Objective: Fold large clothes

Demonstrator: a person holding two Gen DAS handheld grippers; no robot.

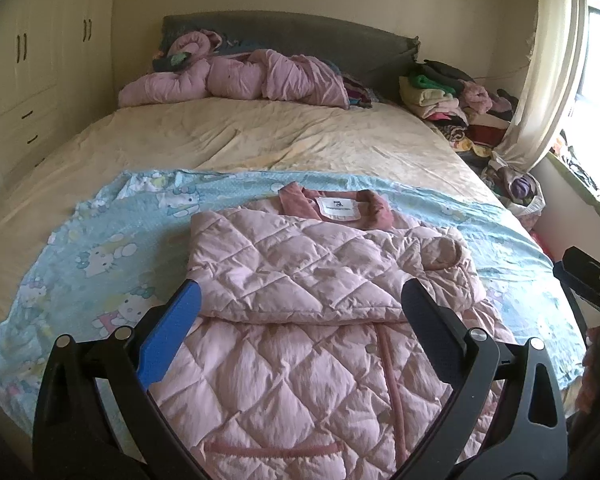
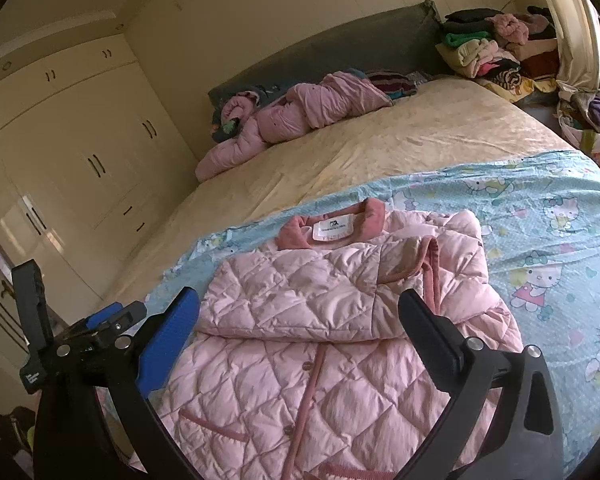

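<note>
- Two grippers, both with fingers spread wide, holding nothing: left gripper [image 1: 300, 304] and right gripper [image 2: 298, 310] each hover above the jacket's lower half, no contact visible.
- Each gripper: blue ribbed pad [image 1: 170, 332] at 9 o'clock, black pad at 3 o'clock, on matte black plastic arms with silver rivets; bases cut off by the bottom edge.
- Pink quilted jacket [image 1: 300, 320], task item, lies at 6 o'clock to centre on the bed: puffy diamond stitching, slight sheen, darker pink piping on placket and pocket, small round buttons.
- Both sleeves folded across the chest, cuff curled at 2 o'clock; hem cut off at the bottom edge, partly hidden behind the gripper arms.
- Collar [image 1: 336, 204] dusty-rose, velvety, with white rectangular label; print too small to read.
- Light-blue cartoon-cat sheet [image 1: 100, 248] under the jacket, thin cotton, wrinkled.
- Cream bedspread [image 1: 240, 136] beyond it, creased.
- Crumpled pink padded garment [image 1: 236, 80] at 12 o'clock against the grey upholstered headboard [image 1: 300, 36]; exact type unclear.
- Stack of folded clothes [image 1: 448, 96] at 2 o'clock, mixed colours, items hard to separate.
- Cream wardrobe [image 2: 80, 152] at 9 o'clock, glossy doors, dark bar handles.
- Cream curtain [image 1: 540, 80] at 3 o'clock; window glare blown out.
</note>
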